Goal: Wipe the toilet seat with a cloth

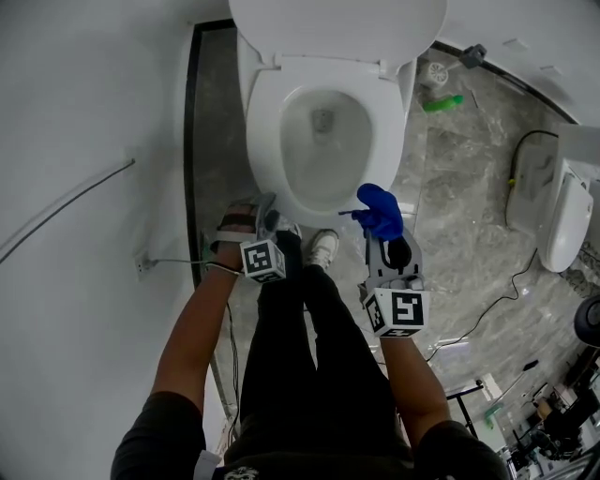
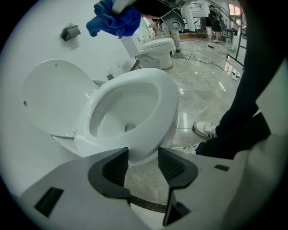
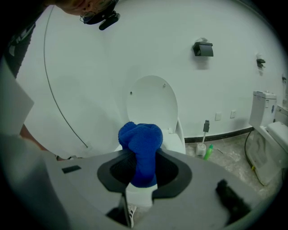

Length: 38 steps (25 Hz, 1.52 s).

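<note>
Grey stone floor (image 1: 450,187) surrounds the toilet, lid (image 1: 337,23) raised to bare the seat (image 1: 265,141); the right hand-held gripper (image 1: 379,234) pinches the blue cloth (image 1: 380,208) near its front rim, apparently ready to wipe, while the left hand-held gripper (image 1: 266,217) hangs spread and empty.

You stand in a washroom: a white toilet (image 1: 265,141) at top centre, its brush (image 1: 437,73) and a second toilet (image 1: 566,220) at right, all on grey marble floor (image 1: 459,225).
</note>
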Motion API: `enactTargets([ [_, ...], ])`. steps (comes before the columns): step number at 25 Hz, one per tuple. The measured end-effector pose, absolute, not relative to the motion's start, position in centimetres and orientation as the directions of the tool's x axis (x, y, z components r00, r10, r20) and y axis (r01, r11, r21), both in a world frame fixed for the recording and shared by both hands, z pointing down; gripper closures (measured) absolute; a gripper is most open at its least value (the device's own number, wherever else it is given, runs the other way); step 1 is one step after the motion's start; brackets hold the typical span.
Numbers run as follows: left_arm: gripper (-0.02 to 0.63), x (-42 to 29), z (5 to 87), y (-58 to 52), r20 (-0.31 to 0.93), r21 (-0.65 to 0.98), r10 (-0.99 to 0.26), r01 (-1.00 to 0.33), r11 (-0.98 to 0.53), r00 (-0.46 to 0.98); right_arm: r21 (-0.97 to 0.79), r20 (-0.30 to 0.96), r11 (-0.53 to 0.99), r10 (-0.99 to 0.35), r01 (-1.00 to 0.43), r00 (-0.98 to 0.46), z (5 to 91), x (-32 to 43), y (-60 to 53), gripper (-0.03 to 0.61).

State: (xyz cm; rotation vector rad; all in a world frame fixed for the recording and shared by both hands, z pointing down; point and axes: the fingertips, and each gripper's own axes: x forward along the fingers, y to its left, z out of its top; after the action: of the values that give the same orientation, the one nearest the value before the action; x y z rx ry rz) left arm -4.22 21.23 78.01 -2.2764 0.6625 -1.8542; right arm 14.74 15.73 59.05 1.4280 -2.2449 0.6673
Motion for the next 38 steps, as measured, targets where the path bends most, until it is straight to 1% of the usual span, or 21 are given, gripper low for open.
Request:
enactTargets([
  [5,0.419,-3.9,79.6,21.3,0.934,-0.283,-0.324,-0.242,-0.928,0.149,-0.17,0.557,0.372,-0.728,-0.912,-0.401,59.1,14.2,13.9,0.486],
  [9,0.419,-3.8,79.5,21.1,0.944,-0.253,-0.29,-0.219,-0.942,0.157,-0.173,0.56,0.382,-0.72,-0.908,-0.41,59.2,13.4,12.8,0.486],
  [11,0.419,-3.9,79.1,21.2,0.943,-0.231,-0.28,-0.256,-0.939,0.177,-0.177,0.566,0.384,-0.714,-0.906,-0.413,59.6,12.8,12.6,0.486],
  [15,0.419,-4.1,77.6,22.2,0.942,-0.157,-0.254,-0.383,-0.91,0.218,-0.17,0.575,0.406,-0.699,-0.898,-0.425,60.8,11.1,11.4,0.486],
  [18,0.422,-3.3,74.4,21.4,0.897,-0.07,-0.3,-0.564,-0.823,0.326,-0.149,0.579,0.436,-0.689,-0.887,-0.436,61.6,9.4,9.9,0.486],
  [21,0.457,-3.6,71.0,18.1,0.812,0.034,-0.424,-0.758,-0.652,0.401,-0.137,0.581,0.455,-0.683,-0.88,-0.443,62.3,7.5,7.7,0.486],
  [24,0.572,-5.3,69.0,13.8,0.738,0.142,-0.545,-0.882,-0.449,0.396,-0.135,0.581,0.467,-0.677,-0.874,-0.452,63.3,5.5,5.4,0.486],
  [25,0.589,-5.7,68.7,12.5,0.722,0.18,-0.57,-0.901,-0.394,0.393,-0.142,0.584,0.468,-0.672,-0.872,-0.455,63.8,4.8,4.7,0.486],
  [27,0.601,-6.4,68.5,10.0,0.696,0.248,-0.601,-0.917,-0.313,0.393,-0.187,0.596,0.447,-0.656,-0.875,-0.463,65.2,3.6,3.1,0.486],
  [31,0.603,-7.8,68.6,5.8,0.666,0.329,-0.634,-0.918,-0.223,0.393,-0.292,0.627,0.381,-0.616,-0.877,-0.477,68.6,0.8,-0.7,0.486],
  [36,0.604,-9.8,69.8,3.4,0.703,0.259,-0.627,-0.942,-0.215,0.336,-0.307,0.66,0.384,-0.573,-0.871,-0.486,72.1,-3.2,-5.4,0.486],
  [38,0.604,-11.0,70.2,2.5,0.715,0.241,-0.628,-0.952,-0.189,0.306,-0.309,0.675,0.383,-0.556,-0.871,-0.484,73.2,-4.2,-6.9,0.486],
])
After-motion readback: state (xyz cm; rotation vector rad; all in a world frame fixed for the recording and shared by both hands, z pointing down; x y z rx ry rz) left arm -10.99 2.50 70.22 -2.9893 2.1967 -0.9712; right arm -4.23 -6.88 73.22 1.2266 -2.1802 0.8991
